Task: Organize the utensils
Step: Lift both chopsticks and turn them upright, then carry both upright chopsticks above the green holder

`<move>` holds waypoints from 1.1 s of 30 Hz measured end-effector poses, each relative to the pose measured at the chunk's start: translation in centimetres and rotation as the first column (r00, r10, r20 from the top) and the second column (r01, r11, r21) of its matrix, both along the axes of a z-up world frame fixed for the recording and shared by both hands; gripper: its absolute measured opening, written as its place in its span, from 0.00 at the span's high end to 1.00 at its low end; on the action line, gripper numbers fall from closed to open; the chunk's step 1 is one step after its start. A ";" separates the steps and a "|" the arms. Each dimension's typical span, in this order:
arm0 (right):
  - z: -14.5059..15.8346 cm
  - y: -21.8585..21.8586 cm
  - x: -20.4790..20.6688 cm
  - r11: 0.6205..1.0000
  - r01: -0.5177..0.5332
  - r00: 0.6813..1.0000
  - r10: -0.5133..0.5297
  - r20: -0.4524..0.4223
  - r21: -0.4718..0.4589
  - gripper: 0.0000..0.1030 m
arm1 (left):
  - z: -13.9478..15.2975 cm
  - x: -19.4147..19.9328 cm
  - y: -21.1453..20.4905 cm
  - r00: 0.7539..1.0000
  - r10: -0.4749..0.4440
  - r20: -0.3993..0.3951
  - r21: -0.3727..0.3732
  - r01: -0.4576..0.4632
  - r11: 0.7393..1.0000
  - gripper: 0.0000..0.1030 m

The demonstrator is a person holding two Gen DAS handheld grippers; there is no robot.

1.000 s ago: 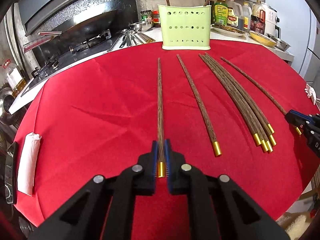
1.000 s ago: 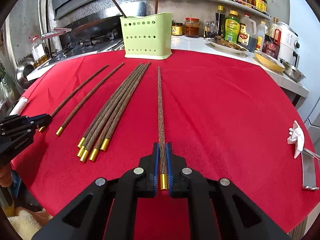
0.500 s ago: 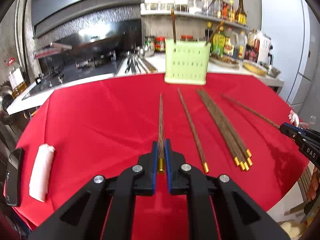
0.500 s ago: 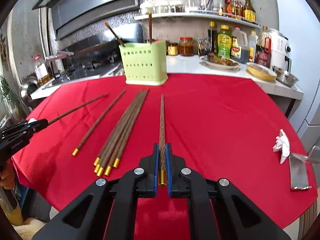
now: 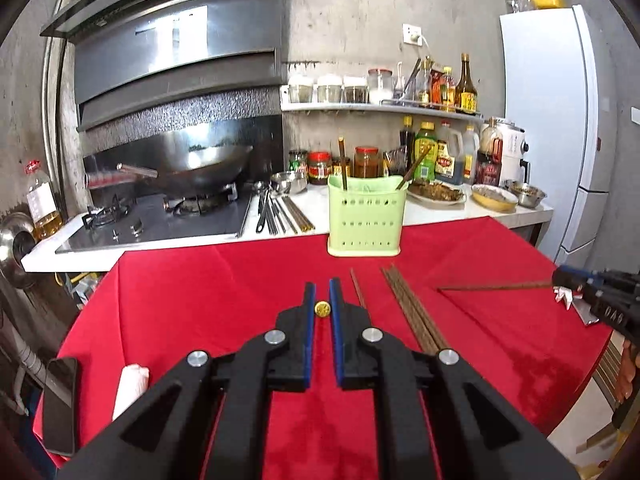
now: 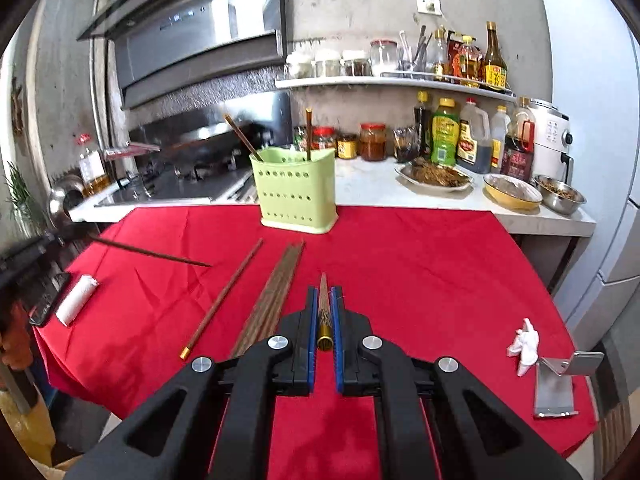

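My left gripper (image 5: 322,292) is shut on a dark wooden chopstick (image 5: 321,309), seen end-on by its gold cap and held clear of the red cloth. My right gripper (image 6: 324,292) is shut on another chopstick (image 6: 323,308), also lifted. Each gripper shows at the edge of the other's view: the right gripper (image 5: 592,292) and the left gripper (image 6: 28,256), each with its stick pointing inward. A single chopstick (image 6: 224,296) and a bundle of several (image 6: 276,292) lie on the cloth between them. The pale green perforated holder (image 5: 366,216) stands at the far edge with two chopsticks upright in it.
A white roll (image 6: 76,300) and a phone (image 5: 60,404) lie at the cloth's left edge. Crumpled white paper (image 6: 524,346) and a metal stand (image 6: 560,388) sit at the right. Behind the holder are a counter with bowls (image 6: 512,196), bottles, and a stove with a wok (image 5: 200,164).
Both grippers have risen from the cloth, each lifting its chopstick off the table. The views have tilted up from the cloth toward the holder and the wall.
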State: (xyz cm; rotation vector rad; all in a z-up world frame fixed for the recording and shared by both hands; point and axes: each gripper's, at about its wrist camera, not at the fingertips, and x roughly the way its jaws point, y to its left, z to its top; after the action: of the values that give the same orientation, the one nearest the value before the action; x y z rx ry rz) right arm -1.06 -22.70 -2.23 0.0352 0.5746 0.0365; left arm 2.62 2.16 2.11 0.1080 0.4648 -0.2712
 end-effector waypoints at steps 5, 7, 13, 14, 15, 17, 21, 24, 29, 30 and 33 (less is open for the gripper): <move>0.4 -0.1 -0.5 0.999 -0.018 0.998 0.015 0.063 0.045 0.93 | 0.3 0.3 -0.2 1.000 -0.006 0.011 -0.007 0.006 1.000 0.93; 1.7 -0.1 -0.7 0.999 -0.022 0.995 0.018 0.101 0.045 0.93 | 0.7 0.3 -0.1 1.000 -0.014 0.021 -0.013 0.015 1.000 0.93; 5.0 0.0 -0.8 1.000 -0.019 0.989 0.017 0.145 0.009 0.93 | 2.0 0.3 -0.2 0.998 -0.037 0.050 -0.023 0.039 0.999 0.93; 5.4 -0.1 -0.9 1.000 -0.022 0.989 0.021 0.149 0.008 0.93 | 2.4 0.4 -0.1 0.998 -0.038 0.057 -0.027 0.039 0.999 0.93; 6.0 -0.2 -0.7 1.000 -0.024 0.988 0.023 0.154 0.007 0.93 | 2.6 0.4 -0.1 0.997 -0.039 0.062 -0.025 0.040 0.999 0.93; 6.6 -0.2 -0.1 1.000 -0.023 0.988 0.023 0.154 -0.003 0.93 | 3.3 0.7 -0.1 0.996 -0.047 0.073 -0.027 0.049 0.998 0.93; 7.1 0.0 1.6 1.000 -0.022 0.988 0.025 0.154 -0.019 0.93 | 3.8 2.0 -0.1 0.997 -0.057 0.060 -0.032 0.059 0.998 0.93; 7.1 0.0 3.0 1.000 -0.022 0.986 0.025 0.162 -0.022 0.93 | 3.9 2.7 -0.2 0.996 -0.061 0.058 -0.040 0.064 0.997 0.93; 5.0 0.4 5.3 0.999 -0.039 0.993 0.042 0.112 -0.029 0.93 | 3.7 3.7 -0.6 0.997 -0.042 0.071 -0.031 0.045 0.999 0.93; 4.3 0.5 5.8 0.999 -0.041 0.994 0.043 0.097 -0.031 0.93 | 3.5 3.9 -0.7 0.997 -0.036 0.070 -0.024 0.038 0.999 0.93; 2.3 0.8 6.8 0.998 -0.047 0.998 0.048 0.050 -0.033 0.93 | 2.5 5.0 -1.1 0.999 -0.028 0.031 -0.010 0.028 1.000 0.93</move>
State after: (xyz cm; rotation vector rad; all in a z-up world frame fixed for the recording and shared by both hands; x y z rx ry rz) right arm 5.70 -21.92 0.07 -0.0099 0.5256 0.0743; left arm 7.62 1.07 4.58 0.1083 0.4317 -0.2990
